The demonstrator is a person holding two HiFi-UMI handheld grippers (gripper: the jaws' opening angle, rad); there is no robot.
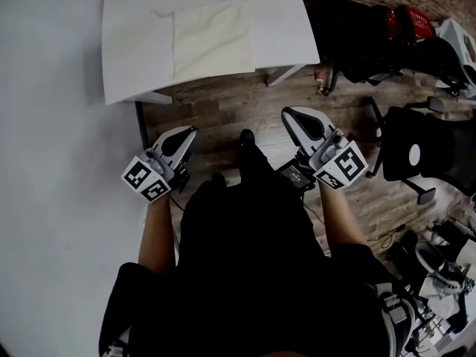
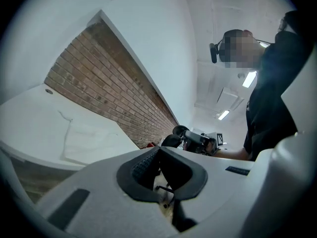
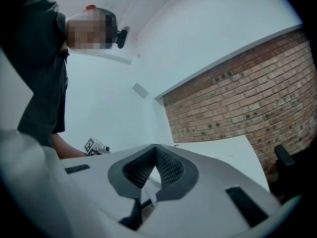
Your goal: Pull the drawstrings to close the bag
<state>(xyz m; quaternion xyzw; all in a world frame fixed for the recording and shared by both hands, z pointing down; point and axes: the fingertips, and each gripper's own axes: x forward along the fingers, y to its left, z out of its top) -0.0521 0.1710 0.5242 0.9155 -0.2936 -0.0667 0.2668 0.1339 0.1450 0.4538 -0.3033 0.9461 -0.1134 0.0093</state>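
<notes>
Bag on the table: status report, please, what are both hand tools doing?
Left gripper shut, empty. Right gripper shut, empty. Bag flat on white table, untouched, both grippers short of it. Nothing in the way.

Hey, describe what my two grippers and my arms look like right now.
The left gripper and right gripper each have a smooth white shell, with black ribbed pads lining the jaws. Each carries a cube with black-and-white square markers at its back end. The person wears a black short-sleeved top, so the forearms are bare.
</notes>
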